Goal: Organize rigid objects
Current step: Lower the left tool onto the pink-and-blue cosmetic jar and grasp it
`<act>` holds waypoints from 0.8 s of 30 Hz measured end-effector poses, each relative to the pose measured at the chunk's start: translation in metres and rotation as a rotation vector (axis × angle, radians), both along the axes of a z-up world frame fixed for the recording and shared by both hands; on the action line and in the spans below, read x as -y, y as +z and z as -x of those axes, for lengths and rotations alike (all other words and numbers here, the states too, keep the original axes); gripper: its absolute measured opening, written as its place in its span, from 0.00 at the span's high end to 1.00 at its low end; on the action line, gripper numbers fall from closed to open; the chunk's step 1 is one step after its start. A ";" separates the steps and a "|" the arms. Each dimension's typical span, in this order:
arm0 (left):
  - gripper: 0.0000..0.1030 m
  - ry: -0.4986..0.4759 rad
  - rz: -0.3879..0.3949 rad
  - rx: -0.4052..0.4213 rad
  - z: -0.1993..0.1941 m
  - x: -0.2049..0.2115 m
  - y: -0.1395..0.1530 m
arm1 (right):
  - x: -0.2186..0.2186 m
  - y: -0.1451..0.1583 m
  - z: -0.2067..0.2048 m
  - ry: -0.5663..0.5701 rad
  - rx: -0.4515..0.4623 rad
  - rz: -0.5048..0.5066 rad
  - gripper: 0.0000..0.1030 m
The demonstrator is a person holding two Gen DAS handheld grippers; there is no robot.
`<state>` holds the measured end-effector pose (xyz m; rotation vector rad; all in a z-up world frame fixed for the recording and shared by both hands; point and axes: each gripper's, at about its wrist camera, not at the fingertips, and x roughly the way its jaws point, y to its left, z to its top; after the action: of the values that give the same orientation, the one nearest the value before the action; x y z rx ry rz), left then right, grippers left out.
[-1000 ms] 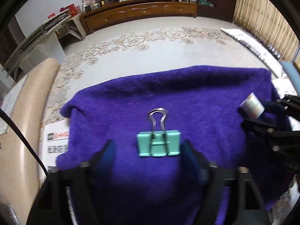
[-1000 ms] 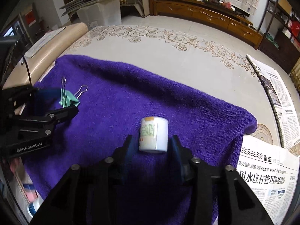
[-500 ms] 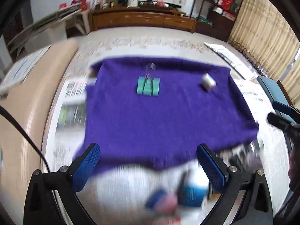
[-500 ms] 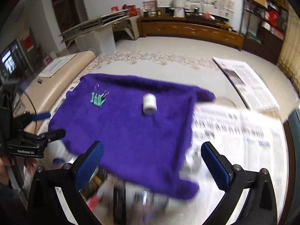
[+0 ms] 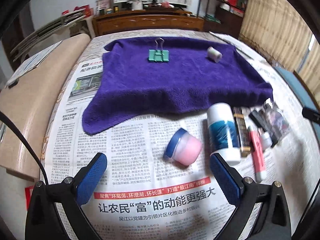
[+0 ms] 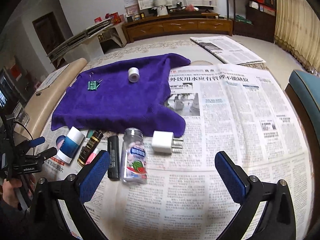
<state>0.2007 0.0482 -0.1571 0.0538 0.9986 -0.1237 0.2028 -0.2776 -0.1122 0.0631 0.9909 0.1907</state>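
A purple towel (image 5: 180, 80) (image 6: 120, 104) lies on newspaper. On its far part rest a green binder clip (image 5: 158, 55) (image 6: 92, 85) and a small white roll (image 5: 214, 54) (image 6: 133, 74). In front of the towel lie a pink jar with a blue lid (image 5: 184, 149), a white and blue bottle (image 5: 223, 133) (image 6: 71, 145), a dark tube (image 6: 90, 147), a black stick (image 6: 113, 157), a clear candy bottle (image 6: 134, 157) and a white plug (image 6: 163, 142). My left gripper (image 5: 158, 180) is open and empty just before the jar. My right gripper (image 6: 162, 177) is open and empty over the candy bottle.
Newspaper sheets (image 6: 240, 120) cover the table. A beige padded edge (image 5: 30, 104) runs along the left. A teal chair back (image 6: 306, 92) stands at the right. A pink marker (image 5: 258, 154) and a small packet (image 5: 274, 118) lie by the bottle.
Both grippers let go of the clip and the roll, opened wide and drew back from the towel to the near row of objects.
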 end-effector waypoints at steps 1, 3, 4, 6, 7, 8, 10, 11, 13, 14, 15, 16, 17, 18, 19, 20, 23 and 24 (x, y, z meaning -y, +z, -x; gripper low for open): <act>0.00 -0.005 -0.025 0.007 0.002 0.002 -0.002 | 0.002 -0.002 0.003 0.002 0.004 0.006 0.00; 0.00 -0.028 -0.054 0.026 0.007 0.008 -0.004 | 0.004 -0.005 0.006 0.005 0.012 0.001 0.00; 0.00 -0.043 -0.067 0.028 0.007 0.010 -0.006 | 0.005 -0.006 0.007 0.004 0.009 0.000 0.00; 0.00 -0.071 -0.093 0.028 0.006 0.014 -0.011 | 0.006 -0.008 0.009 0.010 0.011 -0.008 0.00; 0.00 -0.086 -0.102 0.029 0.005 0.016 -0.012 | 0.007 -0.008 0.011 0.008 0.011 -0.007 0.00; 0.00 -0.100 -0.111 0.031 0.004 0.018 -0.014 | 0.007 -0.009 0.011 0.010 0.009 -0.004 0.00; 0.12 -0.129 -0.084 0.042 0.003 0.018 -0.012 | 0.009 -0.010 0.011 0.012 0.008 -0.007 0.00; 0.16 -0.145 -0.063 0.040 0.000 0.018 -0.013 | 0.010 -0.011 0.011 0.013 0.007 -0.009 0.00; 0.29 -0.167 -0.006 0.037 -0.005 0.014 -0.013 | 0.012 -0.013 0.011 0.012 0.004 -0.011 0.00; 0.30 -0.168 0.001 0.041 -0.005 0.014 -0.013 | 0.014 -0.014 0.011 0.008 -0.001 -0.011 0.00; 0.34 -0.175 -0.003 0.047 -0.004 0.015 -0.013 | 0.016 -0.015 0.010 0.006 -0.006 -0.013 0.00; 0.37 -0.193 0.000 0.055 -0.003 0.015 -0.012 | 0.017 -0.016 0.010 0.005 -0.006 -0.016 0.00; 0.38 -0.204 -0.003 0.060 -0.002 0.016 -0.013 | 0.019 -0.017 0.010 0.002 -0.007 -0.019 0.00; 0.40 -0.212 -0.005 0.065 -0.002 0.017 -0.013 | 0.020 -0.017 0.010 -0.002 -0.009 -0.021 0.00; 0.43 -0.225 -0.004 0.071 -0.002 0.018 -0.013 | 0.021 -0.018 0.010 -0.004 -0.011 -0.023 0.00; 0.44 -0.235 0.000 0.074 -0.002 0.019 -0.012 | 0.021 -0.018 0.010 -0.006 -0.010 -0.027 0.00; 0.48 -0.247 0.005 0.079 -0.004 0.020 -0.012 | 0.020 -0.020 0.009 -0.004 -0.017 -0.031 0.00; 0.51 -0.248 0.006 0.080 -0.004 0.021 -0.012 | 0.019 -0.021 0.009 -0.003 -0.021 -0.027 0.00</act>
<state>0.2051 0.0275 -0.1693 0.1764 0.9092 -0.3488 0.1940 -0.2964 -0.1335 0.0910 1.0089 0.2008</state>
